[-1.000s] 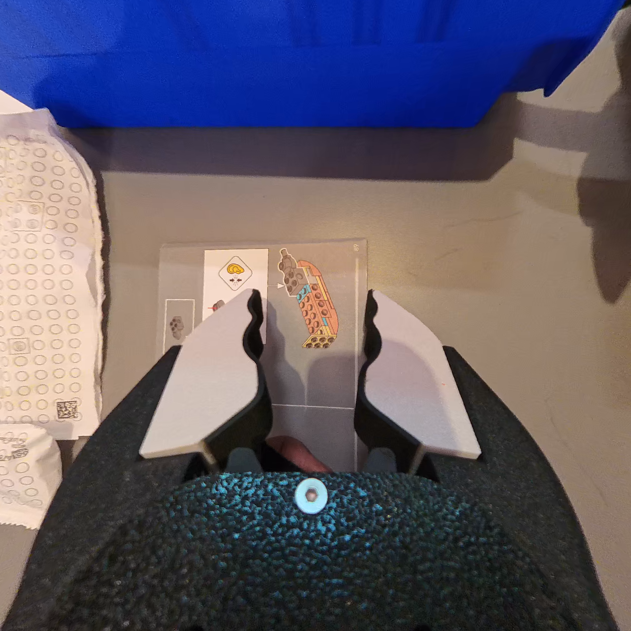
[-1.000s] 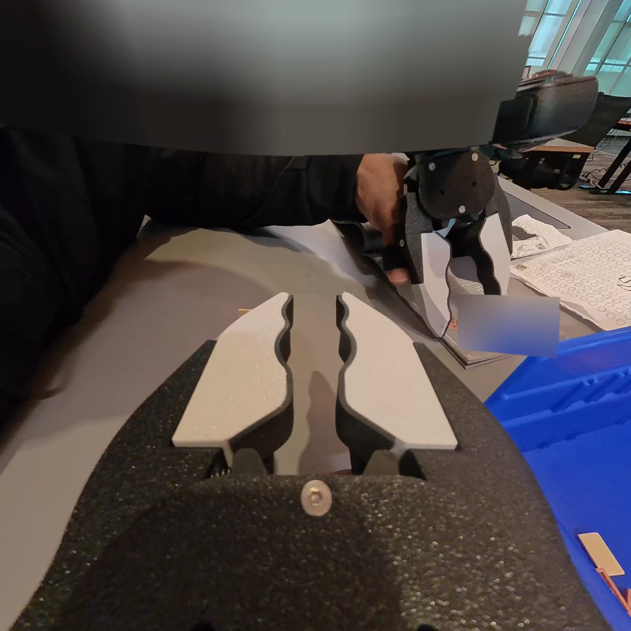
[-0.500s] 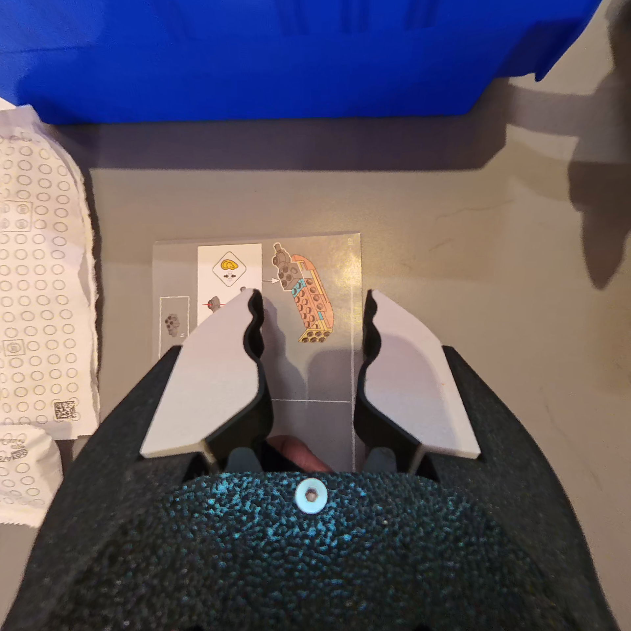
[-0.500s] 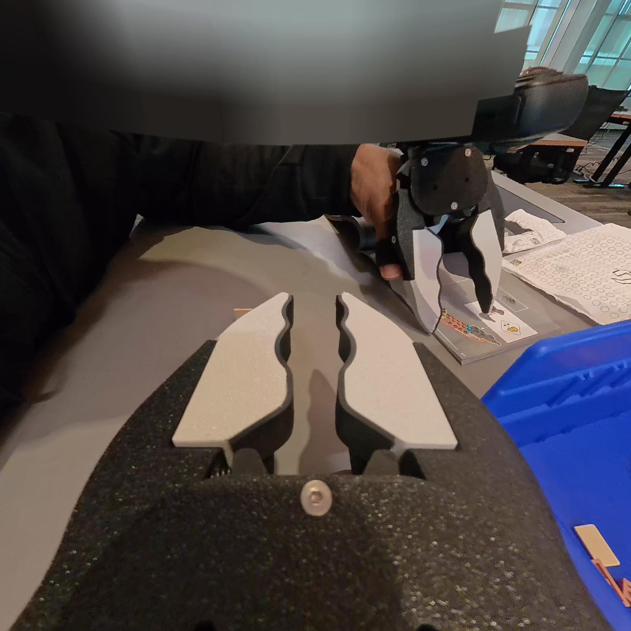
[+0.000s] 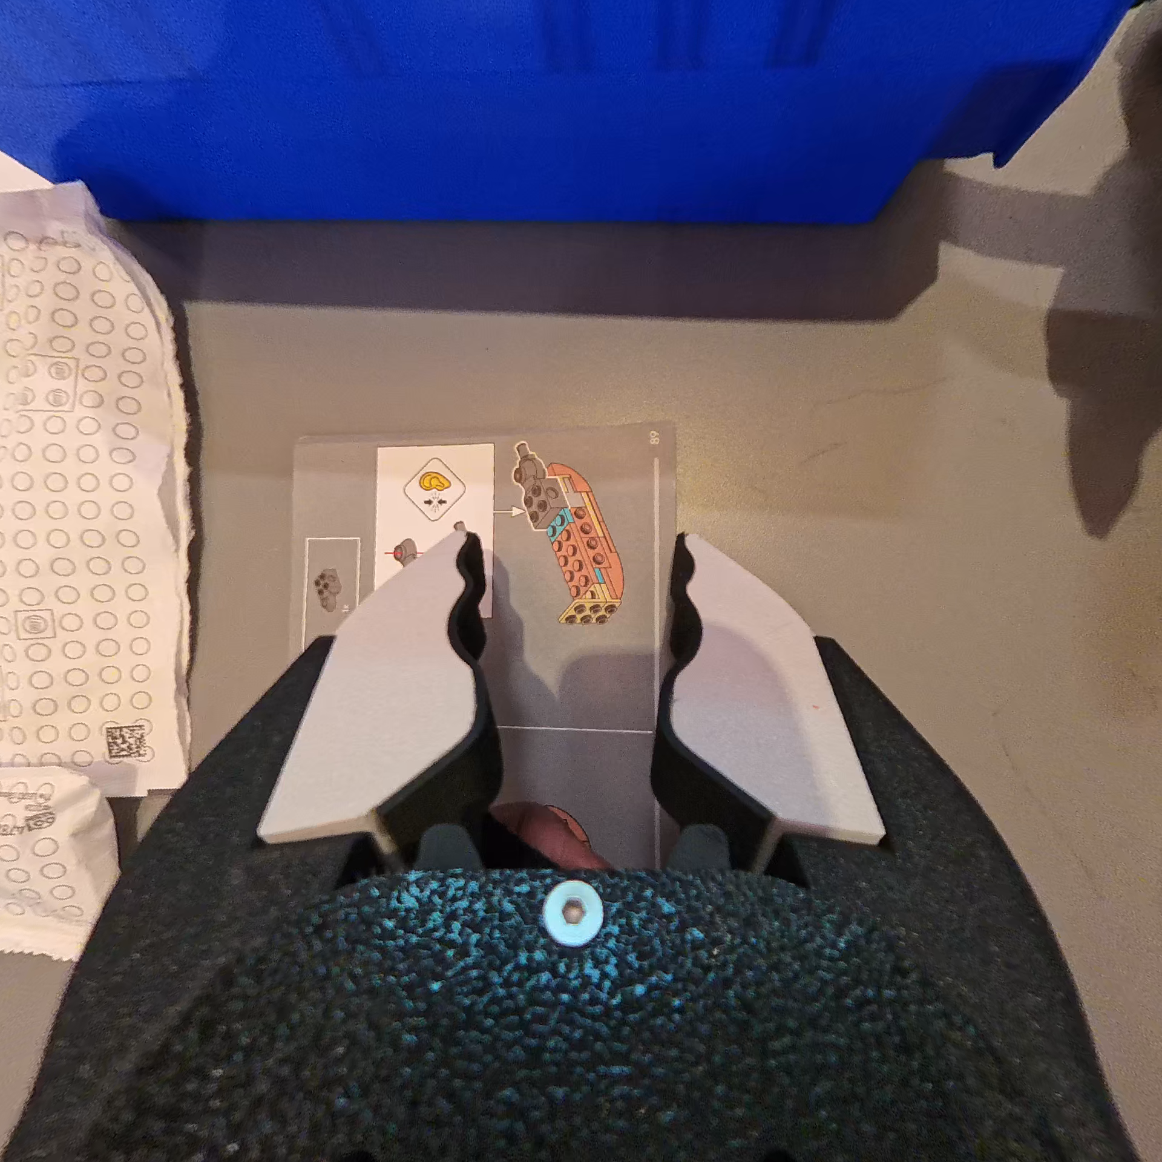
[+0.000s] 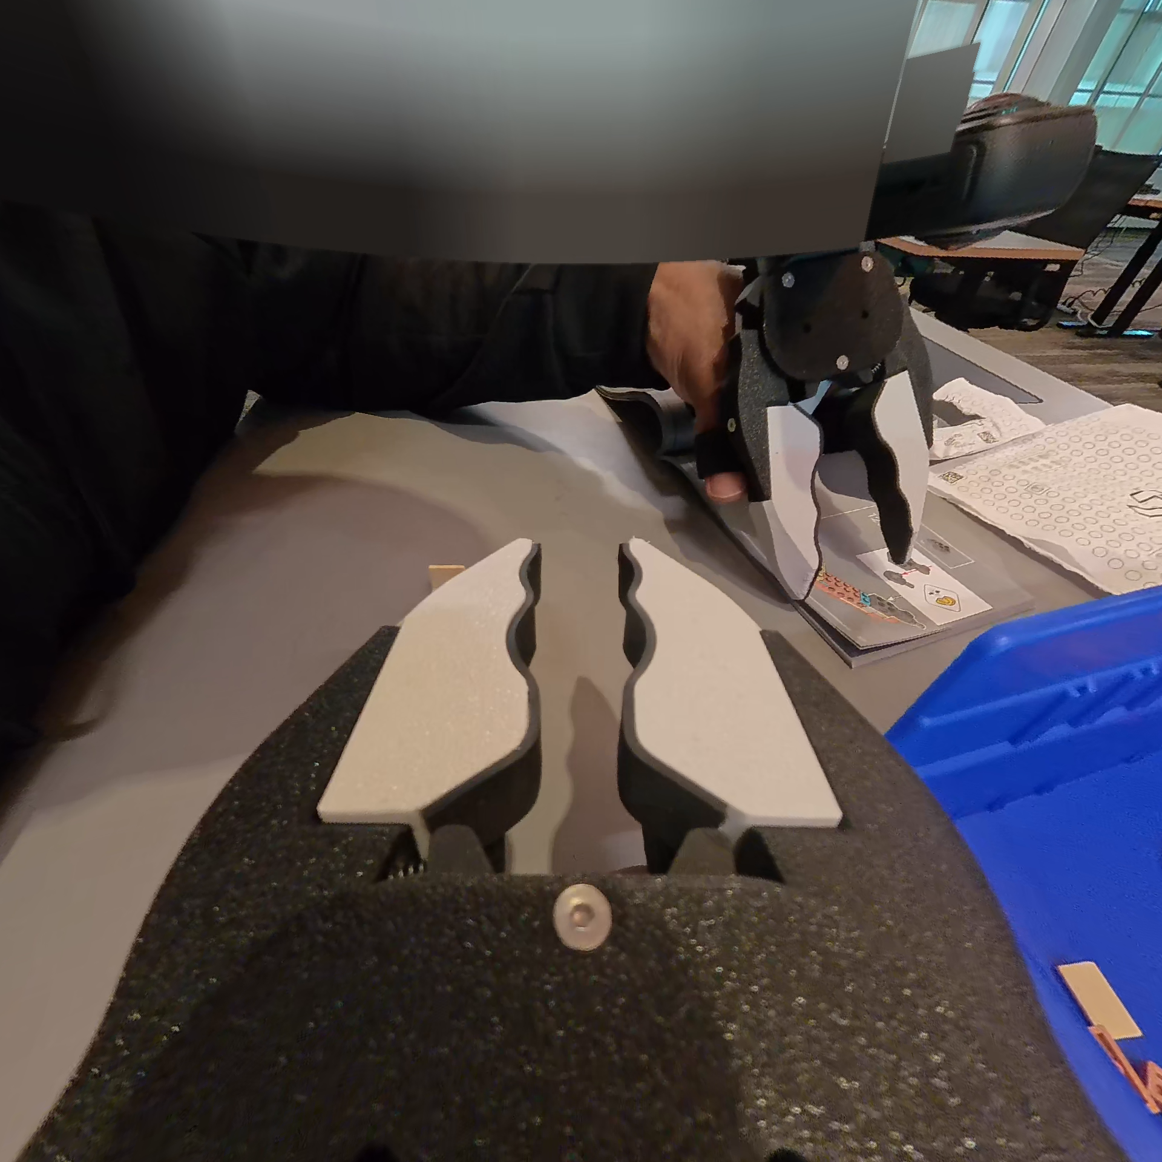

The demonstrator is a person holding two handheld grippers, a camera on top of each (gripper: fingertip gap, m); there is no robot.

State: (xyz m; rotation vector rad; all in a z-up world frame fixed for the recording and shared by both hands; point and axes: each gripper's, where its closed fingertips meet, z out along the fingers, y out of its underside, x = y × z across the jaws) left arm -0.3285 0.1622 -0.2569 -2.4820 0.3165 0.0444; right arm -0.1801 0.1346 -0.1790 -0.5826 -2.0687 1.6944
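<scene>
Booklet (image 5: 484, 566) pages are lain flat on the grey table (image 5: 880, 566), open at a drawing of a brick model, and the left gripper (image 5: 575, 541) is held low over them with its jaws wide apart and nothing between the pads. In the right wrist view the tips of that gripper (image 6: 858, 566) are seen down at the page, one tip at or just above the white panel; whether contact is made cannot be told. The right gripper (image 6: 578, 553) is poised over bare table, well apart from the booklet, its jaws parted narrowly and nothing held. A small tan piece (image 6: 445, 573) is partly hidden behind its left finger. A blue bin (image 5: 503, 107) stands just beyond the booklet, with tan and orange pieces (image 6: 1113, 1031) inside it. White sheets printed with circles (image 5: 82, 503) lie to the left of the booklet. A hand (image 6: 691, 339) is seen gripping the left gripper's handle.
</scene>
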